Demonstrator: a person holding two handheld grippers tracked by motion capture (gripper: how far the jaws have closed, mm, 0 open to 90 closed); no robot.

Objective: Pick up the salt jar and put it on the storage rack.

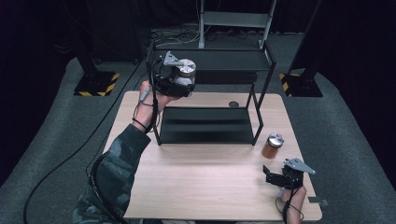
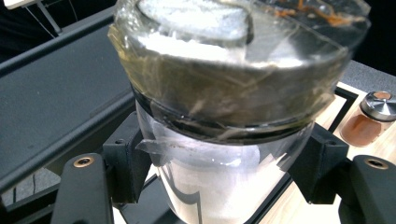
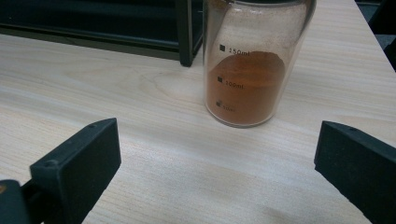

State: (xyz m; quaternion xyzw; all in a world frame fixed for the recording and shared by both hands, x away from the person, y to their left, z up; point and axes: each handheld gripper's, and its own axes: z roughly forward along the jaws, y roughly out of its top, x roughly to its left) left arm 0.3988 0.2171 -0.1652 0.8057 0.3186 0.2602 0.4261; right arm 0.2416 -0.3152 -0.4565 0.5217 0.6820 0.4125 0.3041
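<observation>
In the high view, the left gripper point(image 1: 183, 79) is raised in the upper middle of the frame, at the left end of a black two-tier rack point(image 1: 210, 126) that stands on the far half of the wooden table point(image 1: 210, 186). Its jaws are clamped on a clear jar point(image 1: 186, 71) with a silvery lid, holding it just in front of the rack's top shelf at about that height. The left gripper view fills in the detail: the jar point(image 2: 224, 140) is seen close up in the centre of the frame, white powder inside, its lid wrapped in clear tape, and a black jaw presses against the glass on each side below the lid. The dark shelf point(image 2: 56, 102) runs across the left of that frame.

At the lower right of the high view, the right gripper point(image 1: 271, 173) rests low over the table, jaws spread wide with nothing between them. Just beyond it, near the rack's right front leg, a second jar point(image 1: 272, 145) of orange-brown powder stands upright on the table. In the right gripper view this jar point(image 3: 252, 70) sits at upper centre, beyond the two parted jaws and untouched by them, with volume marks printed on its glass.
</observation>
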